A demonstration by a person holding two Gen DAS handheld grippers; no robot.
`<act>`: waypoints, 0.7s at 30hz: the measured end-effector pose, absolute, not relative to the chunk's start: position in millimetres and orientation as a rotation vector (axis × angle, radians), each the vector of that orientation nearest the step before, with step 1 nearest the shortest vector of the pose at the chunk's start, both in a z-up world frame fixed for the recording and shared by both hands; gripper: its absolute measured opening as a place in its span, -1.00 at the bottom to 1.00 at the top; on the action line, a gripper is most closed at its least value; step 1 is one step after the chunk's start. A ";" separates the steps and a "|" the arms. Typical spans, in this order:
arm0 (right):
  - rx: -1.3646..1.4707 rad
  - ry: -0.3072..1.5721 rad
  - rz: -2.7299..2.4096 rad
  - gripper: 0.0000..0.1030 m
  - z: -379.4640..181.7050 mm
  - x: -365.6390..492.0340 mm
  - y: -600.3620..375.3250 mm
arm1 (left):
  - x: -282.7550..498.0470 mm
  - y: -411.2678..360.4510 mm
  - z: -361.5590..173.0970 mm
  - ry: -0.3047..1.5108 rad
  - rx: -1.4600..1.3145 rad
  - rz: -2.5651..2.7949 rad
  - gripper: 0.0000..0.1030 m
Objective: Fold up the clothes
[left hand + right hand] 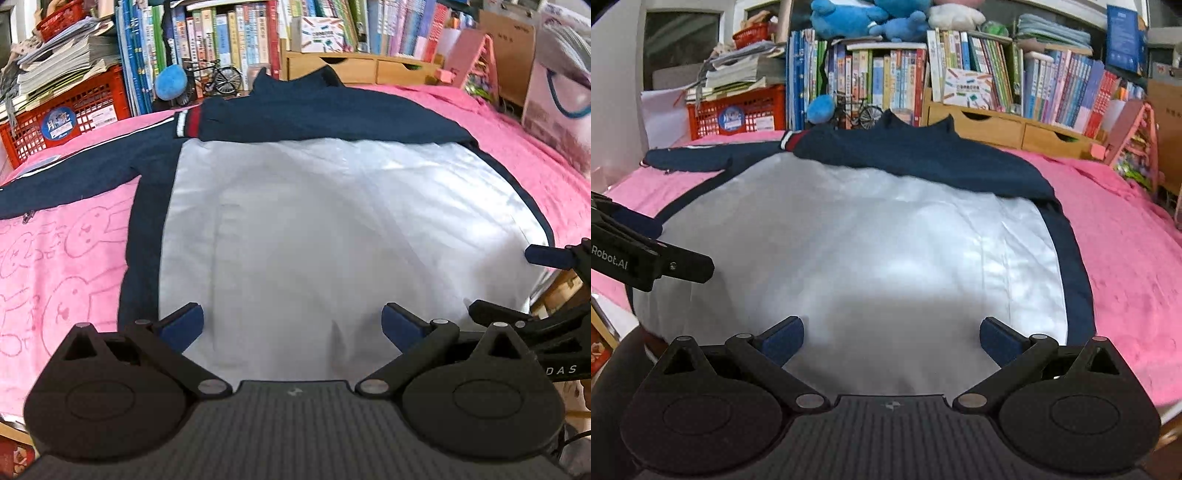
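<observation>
A jacket with a white body and navy trim lies flat on the pink blanket. One navy sleeve with a red and white cuff is folded across the upper body. The other sleeve stretches out to the left. My left gripper is open over the jacket's near hem. My right gripper is open over the near hem too, and also shows at the right edge of the left wrist view. The jacket fills the right wrist view. Neither gripper holds cloth.
A bookshelf full of books, a red crate with stacked papers, wooden drawers, blue plush toys and a small bicycle model stand along the far edge of the blanket. A pink rack stands at the right.
</observation>
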State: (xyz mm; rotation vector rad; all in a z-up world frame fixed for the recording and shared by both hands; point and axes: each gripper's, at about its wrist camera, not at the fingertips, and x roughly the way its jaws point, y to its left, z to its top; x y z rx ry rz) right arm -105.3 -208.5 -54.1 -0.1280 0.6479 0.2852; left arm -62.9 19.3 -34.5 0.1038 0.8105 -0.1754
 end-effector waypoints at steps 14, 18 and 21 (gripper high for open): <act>-0.124 0.742 0.264 1.00 -74.9 -117.3 -212.8 | -80.9 1.7 -52.4 0.847 0.196 -0.119 1.00; -0.139 0.741 0.273 1.00 -73.2 -122.0 -214.1 | -86.8 1.7 -51.6 0.854 0.184 -0.124 1.00; -0.148 0.744 0.274 1.00 -72.5 -124.1 -214.4 | -90.0 1.2 -52.6 0.859 0.182 -0.125 1.00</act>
